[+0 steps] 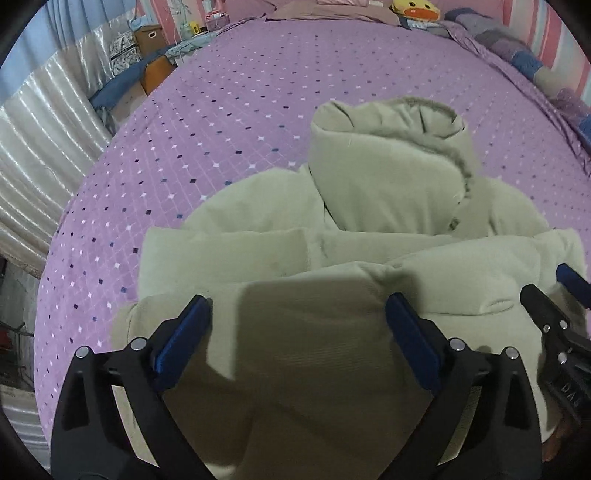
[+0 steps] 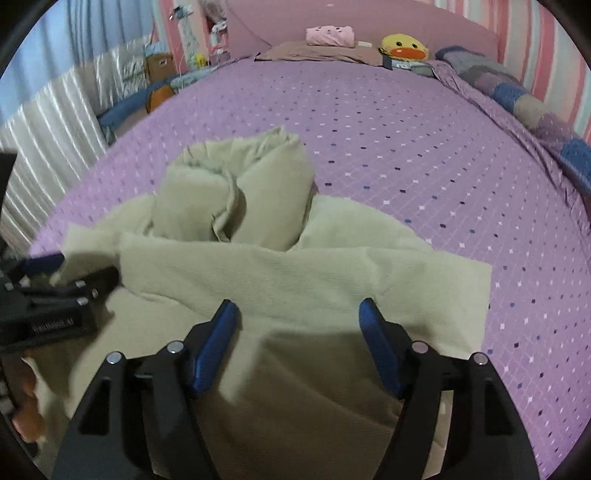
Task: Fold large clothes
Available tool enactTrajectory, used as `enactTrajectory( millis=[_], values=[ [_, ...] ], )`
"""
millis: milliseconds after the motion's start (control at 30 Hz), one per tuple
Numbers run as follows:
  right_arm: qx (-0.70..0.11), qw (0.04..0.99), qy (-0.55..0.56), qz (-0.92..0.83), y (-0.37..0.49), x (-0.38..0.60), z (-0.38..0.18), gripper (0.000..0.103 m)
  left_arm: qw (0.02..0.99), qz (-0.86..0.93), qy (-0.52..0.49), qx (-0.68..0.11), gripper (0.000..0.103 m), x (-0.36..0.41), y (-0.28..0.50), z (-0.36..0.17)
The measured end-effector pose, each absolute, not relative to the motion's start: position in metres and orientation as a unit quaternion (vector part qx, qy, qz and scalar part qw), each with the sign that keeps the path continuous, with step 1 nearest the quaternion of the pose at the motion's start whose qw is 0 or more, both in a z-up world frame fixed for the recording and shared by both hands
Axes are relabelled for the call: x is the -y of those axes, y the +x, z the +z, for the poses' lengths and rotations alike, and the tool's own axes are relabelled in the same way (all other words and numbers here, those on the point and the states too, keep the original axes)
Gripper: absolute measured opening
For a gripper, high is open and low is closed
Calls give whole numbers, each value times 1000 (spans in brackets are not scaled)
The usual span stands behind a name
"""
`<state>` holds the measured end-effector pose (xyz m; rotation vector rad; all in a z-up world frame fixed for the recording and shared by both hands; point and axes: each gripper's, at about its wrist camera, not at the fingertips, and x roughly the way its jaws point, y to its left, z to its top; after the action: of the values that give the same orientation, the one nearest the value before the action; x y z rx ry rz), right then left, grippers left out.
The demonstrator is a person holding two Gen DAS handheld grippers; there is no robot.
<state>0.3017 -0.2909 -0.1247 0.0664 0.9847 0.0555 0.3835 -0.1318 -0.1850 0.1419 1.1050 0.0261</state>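
A pale green hooded coat (image 1: 369, 258) lies partly folded on the purple bed, hood (image 1: 388, 162) pointing away, sleeves folded across the body. My left gripper (image 1: 297, 314) is open just above the coat's near part. My right gripper (image 2: 299, 317) is open above the near right part of the coat (image 2: 295, 273). The right gripper also shows at the right edge of the left wrist view (image 1: 554, 291). The left gripper shows at the left edge of the right wrist view (image 2: 55, 277). Neither holds fabric.
The purple dotted bedspread (image 1: 240, 110) stretches far ahead. A yellow duck plush (image 2: 404, 46), pink pillow (image 2: 330, 36) and a patchwork blanket roll (image 2: 517, 96) lie at the far end and right side. Curtains (image 1: 44, 122) and boxes (image 1: 147, 37) stand to the left.
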Motion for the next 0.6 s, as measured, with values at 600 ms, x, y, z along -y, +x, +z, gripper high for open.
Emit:
enactTrajectory(
  millis=[600],
  values=[
    [-479,874,45,67,278,311,-98,81,848,-35,29,-529,100,109,358,-160]
  ],
)
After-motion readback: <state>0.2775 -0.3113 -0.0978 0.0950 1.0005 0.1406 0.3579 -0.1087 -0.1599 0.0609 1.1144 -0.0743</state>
